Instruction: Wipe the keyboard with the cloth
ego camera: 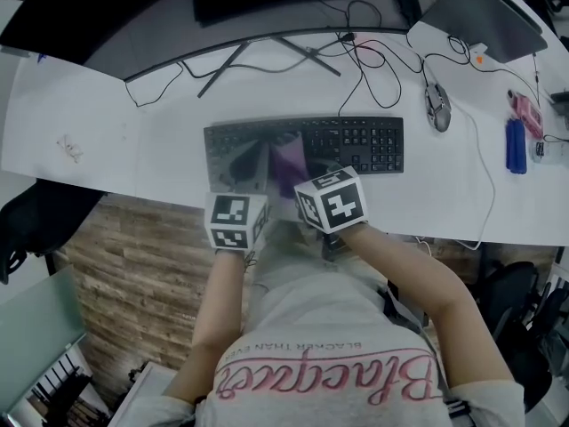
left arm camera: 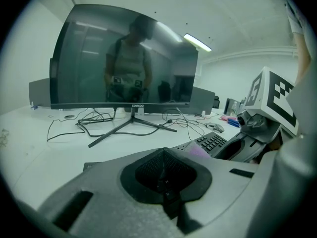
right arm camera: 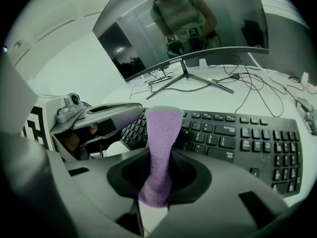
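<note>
A black keyboard (ego camera: 356,142) lies on the white desk (ego camera: 107,140) in front of the person. A purple cloth (ego camera: 287,165) rests on its middle keys. My right gripper (ego camera: 292,178) is shut on that cloth. In the right gripper view the cloth (right arm camera: 162,143) stands out from between the jaws as a folded strip over the keyboard (right arm camera: 237,143). My left gripper (ego camera: 247,169) sits just left of it over the keyboard's left part. In the left gripper view its jaws (left arm camera: 163,168) are shut, pad against pad, with nothing between them. A bit of cloth (left arm camera: 199,150) shows beyond them.
A curved monitor (left arm camera: 124,58) on a splayed stand (ego camera: 267,56) is behind the keyboard, with loose cables (ego camera: 364,56) around it. A mouse (ego camera: 436,107) lies to the right. Blue (ego camera: 516,145) and pink (ego camera: 528,114) items sit at the far right. The desk's near edge runs under the grippers.
</note>
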Tool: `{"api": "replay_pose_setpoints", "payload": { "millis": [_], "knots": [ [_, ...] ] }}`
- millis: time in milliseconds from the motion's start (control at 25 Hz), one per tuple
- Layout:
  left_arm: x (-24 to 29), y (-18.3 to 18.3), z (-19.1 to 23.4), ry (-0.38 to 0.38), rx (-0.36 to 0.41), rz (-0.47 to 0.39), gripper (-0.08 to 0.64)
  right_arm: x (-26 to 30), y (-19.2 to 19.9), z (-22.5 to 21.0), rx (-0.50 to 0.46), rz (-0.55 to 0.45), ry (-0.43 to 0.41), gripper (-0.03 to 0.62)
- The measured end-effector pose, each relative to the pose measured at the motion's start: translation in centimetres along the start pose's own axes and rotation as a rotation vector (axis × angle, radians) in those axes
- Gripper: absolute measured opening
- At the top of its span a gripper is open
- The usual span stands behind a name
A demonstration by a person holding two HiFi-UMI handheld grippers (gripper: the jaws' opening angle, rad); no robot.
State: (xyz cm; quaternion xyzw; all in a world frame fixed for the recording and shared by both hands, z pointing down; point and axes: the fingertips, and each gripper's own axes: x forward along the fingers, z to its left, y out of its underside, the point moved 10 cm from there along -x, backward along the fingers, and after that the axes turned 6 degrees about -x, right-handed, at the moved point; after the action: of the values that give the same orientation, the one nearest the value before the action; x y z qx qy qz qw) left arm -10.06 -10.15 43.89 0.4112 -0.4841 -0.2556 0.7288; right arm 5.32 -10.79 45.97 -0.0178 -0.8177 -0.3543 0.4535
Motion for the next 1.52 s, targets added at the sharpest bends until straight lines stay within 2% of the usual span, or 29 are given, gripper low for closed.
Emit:
{"api": "replay_pose_setpoints", "payload": {
  "millis": [920,1520],
  "knots": [
    [4.5,-1.1,-6.5,0.092,0.055,0.031,0.005,-5.5,3.0,-7.0,0.061,-0.015,0.065,0.086],
    [6.7,-1.5,-10.9,0.127,0.079,0.02,0.005,-9.3,5.3,-11.7,0.09,-0.021,0.116,0.086]
  ]
}}
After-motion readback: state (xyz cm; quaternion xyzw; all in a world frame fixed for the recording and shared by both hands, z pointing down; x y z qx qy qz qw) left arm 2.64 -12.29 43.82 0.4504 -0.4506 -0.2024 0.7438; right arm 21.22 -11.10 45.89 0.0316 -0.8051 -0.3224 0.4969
